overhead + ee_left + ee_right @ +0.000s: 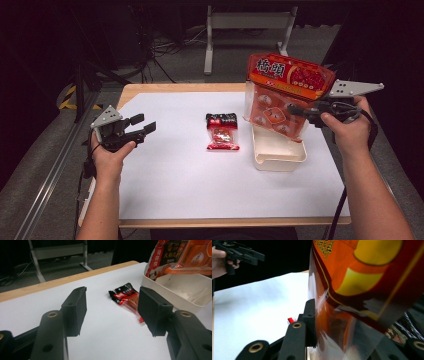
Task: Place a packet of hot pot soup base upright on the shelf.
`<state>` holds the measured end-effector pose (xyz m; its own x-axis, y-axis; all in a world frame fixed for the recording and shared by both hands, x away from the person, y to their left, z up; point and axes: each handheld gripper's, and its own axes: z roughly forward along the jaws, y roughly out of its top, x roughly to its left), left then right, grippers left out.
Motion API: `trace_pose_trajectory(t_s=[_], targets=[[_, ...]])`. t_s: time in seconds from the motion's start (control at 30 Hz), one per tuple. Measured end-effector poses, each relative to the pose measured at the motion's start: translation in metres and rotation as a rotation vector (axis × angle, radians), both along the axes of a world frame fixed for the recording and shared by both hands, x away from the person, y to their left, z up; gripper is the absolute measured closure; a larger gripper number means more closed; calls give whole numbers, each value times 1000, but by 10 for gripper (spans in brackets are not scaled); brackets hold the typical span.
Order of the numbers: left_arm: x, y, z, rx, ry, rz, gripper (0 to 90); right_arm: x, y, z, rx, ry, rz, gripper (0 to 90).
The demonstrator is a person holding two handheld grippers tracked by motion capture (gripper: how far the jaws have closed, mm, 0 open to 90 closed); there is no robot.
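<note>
A large orange-red snack bag with a clear lower half hangs tilted, pinched at its side in the right gripper, its bottom edge over a cream tray below.

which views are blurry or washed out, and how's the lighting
High view: lit white table sheet, dark surroundings, soft overall. Left gripper view: small red packet and tray fairly sharp, the near fingers slightly soft. Right gripper view: big orange bag so close it's blurred, with glare on its clear plastic, and the white sheet behind looks blown out.
</note>
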<state>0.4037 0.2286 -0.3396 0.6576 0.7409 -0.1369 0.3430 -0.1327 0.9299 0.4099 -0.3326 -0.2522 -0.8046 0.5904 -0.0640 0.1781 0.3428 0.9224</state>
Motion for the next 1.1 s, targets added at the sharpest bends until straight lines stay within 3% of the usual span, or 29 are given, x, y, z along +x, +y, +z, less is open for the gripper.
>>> trace_pose_trajectory(t_s=[0.83, 1.1], targets=[[1, 2, -2, 13, 6, 14, 413, 7, -15, -42, 15, 36, -78, 703], [1, 2, -3, 12, 14, 14, 412, 11, -13, -52, -20, 71, -142, 701]])
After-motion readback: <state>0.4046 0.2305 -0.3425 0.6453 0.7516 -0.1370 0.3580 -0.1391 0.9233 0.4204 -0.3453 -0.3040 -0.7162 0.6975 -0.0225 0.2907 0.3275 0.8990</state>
